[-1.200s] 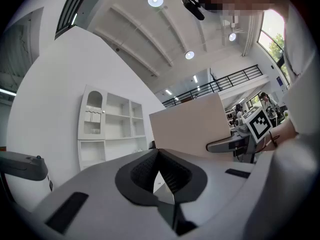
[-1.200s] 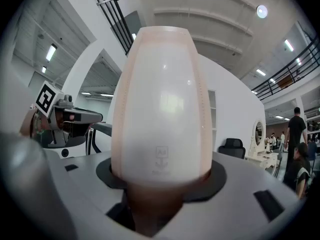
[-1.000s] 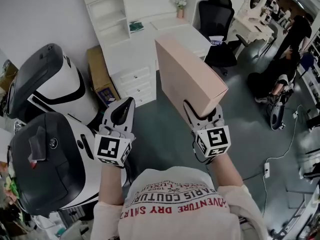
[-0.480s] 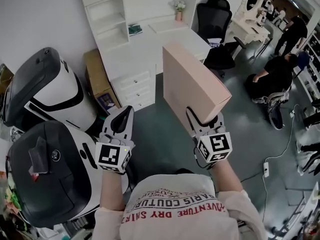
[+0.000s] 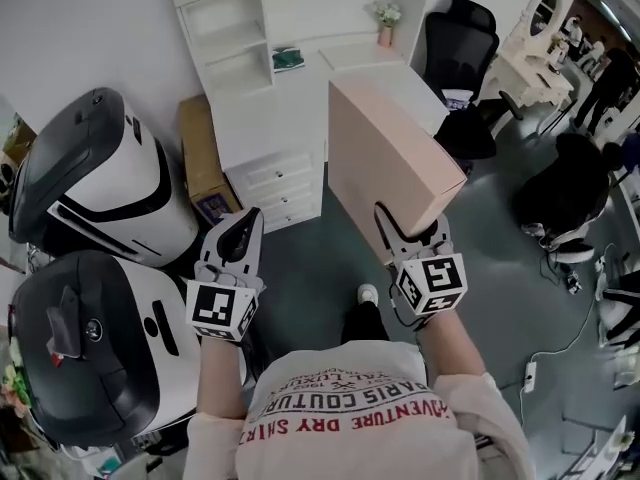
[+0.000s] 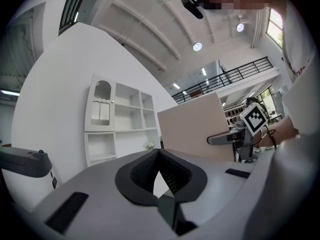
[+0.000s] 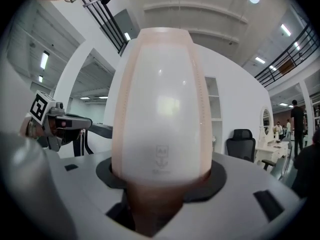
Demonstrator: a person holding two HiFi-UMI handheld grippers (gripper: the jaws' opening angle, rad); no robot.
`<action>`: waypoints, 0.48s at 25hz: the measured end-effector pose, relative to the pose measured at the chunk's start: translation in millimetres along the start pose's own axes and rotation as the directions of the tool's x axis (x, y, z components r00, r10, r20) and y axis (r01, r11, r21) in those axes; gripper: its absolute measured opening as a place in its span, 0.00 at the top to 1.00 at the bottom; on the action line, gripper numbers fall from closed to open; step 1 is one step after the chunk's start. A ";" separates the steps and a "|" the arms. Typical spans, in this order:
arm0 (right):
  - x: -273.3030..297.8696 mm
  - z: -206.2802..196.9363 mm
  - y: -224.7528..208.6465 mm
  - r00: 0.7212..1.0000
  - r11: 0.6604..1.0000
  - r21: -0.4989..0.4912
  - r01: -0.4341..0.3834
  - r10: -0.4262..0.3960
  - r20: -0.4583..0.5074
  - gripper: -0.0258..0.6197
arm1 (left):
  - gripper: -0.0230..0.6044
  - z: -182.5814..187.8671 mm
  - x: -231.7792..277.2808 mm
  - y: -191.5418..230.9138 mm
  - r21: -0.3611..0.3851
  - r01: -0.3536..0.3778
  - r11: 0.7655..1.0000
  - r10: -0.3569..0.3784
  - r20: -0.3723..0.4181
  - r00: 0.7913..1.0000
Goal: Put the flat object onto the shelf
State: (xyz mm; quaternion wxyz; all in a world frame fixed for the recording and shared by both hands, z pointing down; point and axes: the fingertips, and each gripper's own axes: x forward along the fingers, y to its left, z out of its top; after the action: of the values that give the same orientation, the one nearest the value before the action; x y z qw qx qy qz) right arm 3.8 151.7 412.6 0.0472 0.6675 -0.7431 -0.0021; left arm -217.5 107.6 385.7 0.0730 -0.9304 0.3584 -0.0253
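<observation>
A flat pale pink box (image 5: 385,158) stands on edge, tilted, with my right gripper (image 5: 411,231) shut on its lower end. In the right gripper view the box's narrow edge (image 7: 160,99) fills the middle and rises from between the jaws (image 7: 162,181). My left gripper (image 5: 240,236) is held level with it to the left, shut and empty; its tips (image 6: 159,156) meet. The white shelf unit (image 5: 240,38) with open compartments stands ahead on a white desk (image 5: 290,103). The left gripper view shows the shelf (image 6: 120,119) and the box (image 6: 195,129).
Two large white and black machines (image 5: 100,168) (image 5: 90,348) stand at the left. A cardboard box (image 5: 200,158) leans beside the desk drawers (image 5: 275,183). A black office chair (image 5: 460,43), a white vanity table (image 5: 530,58) and people are at the right. A small vase (image 5: 385,28) sits on the desk.
The desk and shelf unit have drifted right and nearer in the head view. The box stays in my right gripper, and a shoe now shows on the floor below it.
</observation>
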 end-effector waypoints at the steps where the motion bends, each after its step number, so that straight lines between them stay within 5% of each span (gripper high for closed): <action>1: 13.3 -0.7 -11.0 1.000 1.000 0.003 -0.023 0.023 0.002 0.53 | 0.95 0.4 13.2 0.5 0.006 -0.020 1.000 0.020 -0.004 1.000; 12: 147.5 15.2 -150.1 0.974 0.974 -0.029 -0.225 0.224 -0.020 0.52 | 0.95 24.9 189.0 -3.0 0.014 -0.181 0.983 0.181 -0.004 0.983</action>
State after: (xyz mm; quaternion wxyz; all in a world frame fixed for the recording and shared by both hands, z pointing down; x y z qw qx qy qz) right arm 136.2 -11.9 397.5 0.0636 0.5784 -0.8133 -0.0027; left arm -72.8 -14.1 360.6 0.0803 -0.8933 0.4416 -0.0232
